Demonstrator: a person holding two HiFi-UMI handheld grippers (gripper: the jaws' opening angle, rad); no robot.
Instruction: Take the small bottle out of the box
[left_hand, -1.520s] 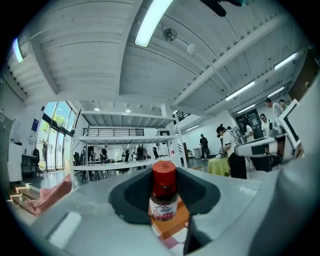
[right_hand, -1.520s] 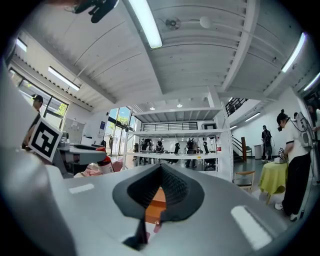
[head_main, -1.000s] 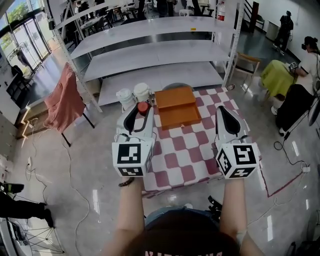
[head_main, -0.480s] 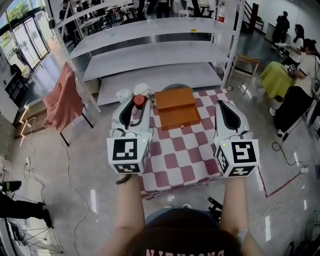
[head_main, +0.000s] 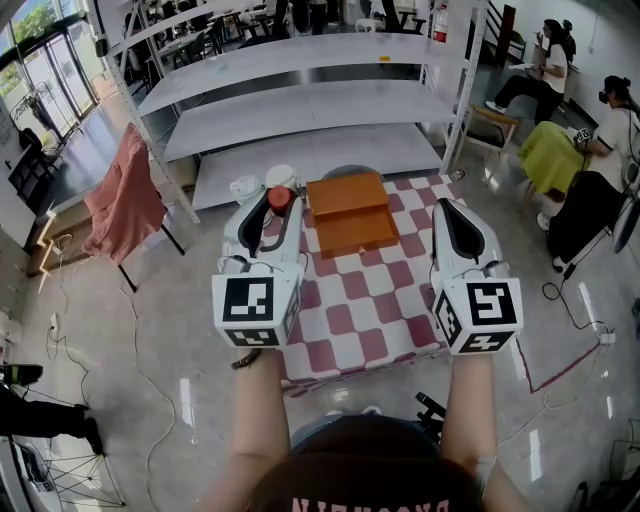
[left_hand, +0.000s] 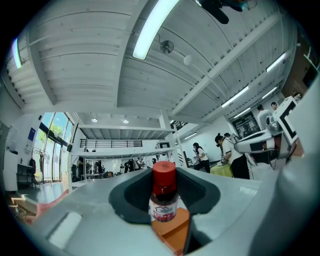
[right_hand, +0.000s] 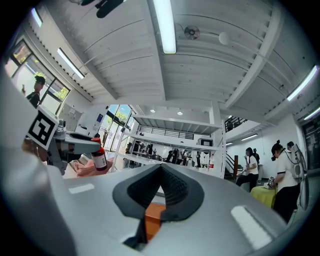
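The left gripper (head_main: 276, 212) has its jaws set fairly wide and clamped on the small bottle (left_hand: 164, 192), a dark glass one with a red cap and a white label, held upright by its body. The bottle hangs in the air just to the left of the orange-brown wooden box (head_main: 350, 212), already clear of it, so the lifting-out step looks as good as done. The right gripper (head_main: 447, 210) hovers over the right side of the checked tablecloth (head_main: 370, 300), its jaws closed together on nothing.

What remains is probably to find the bottle a resting place: carry it to a bare patch of cloth, keep it upright, lower it until the base sits flat, then let go. The two white jars (head_main: 246, 188) near the far left corner need avoiding.

Count: one small bottle, one box, two white jars, two grippers
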